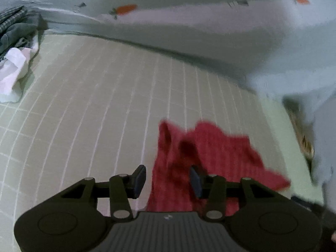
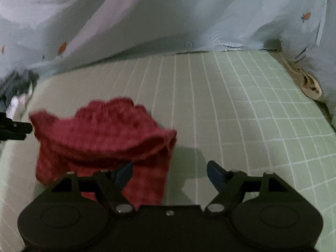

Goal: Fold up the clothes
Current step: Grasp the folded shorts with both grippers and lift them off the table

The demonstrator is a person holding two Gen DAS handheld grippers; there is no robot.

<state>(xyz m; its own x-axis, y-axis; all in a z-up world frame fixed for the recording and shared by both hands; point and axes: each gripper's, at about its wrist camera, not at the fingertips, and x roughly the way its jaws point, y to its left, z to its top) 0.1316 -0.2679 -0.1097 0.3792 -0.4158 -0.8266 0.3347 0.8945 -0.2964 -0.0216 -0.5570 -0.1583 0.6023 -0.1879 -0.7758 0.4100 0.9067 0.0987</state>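
While the green checked sheet (image 2: 241,109) gives loads of flat room, the pale carrot-print duvet (image 2: 147,16) bunched behind the red knit garment (image 2: 100,134) is the first thing I'd worry about: push the knit back that way and it ends up under the bedding. Off to the red knit's far left there's a heap of dark and white clothes (image 1: 16,42), well apart for now, but drag the piece sideways and it could get mixed into that pile.

The red knit itself sits crumpled on the sheet just in front of both tools, one edge standing up in a ridge. It's blurry, so I'm only guessing that's a ribbed hem. A floppy knit like this slumps easily, so a fold started from that lump probably comes out crooked.

Left gripper (image 1: 167,178) has its jaws partly apart, fabric lying between them but nothing pinched. Right gripper (image 2: 170,175) is spread wide, holding nothing, its left finger over the cloth's near corner. Grab from here and you might catch two layers at once.
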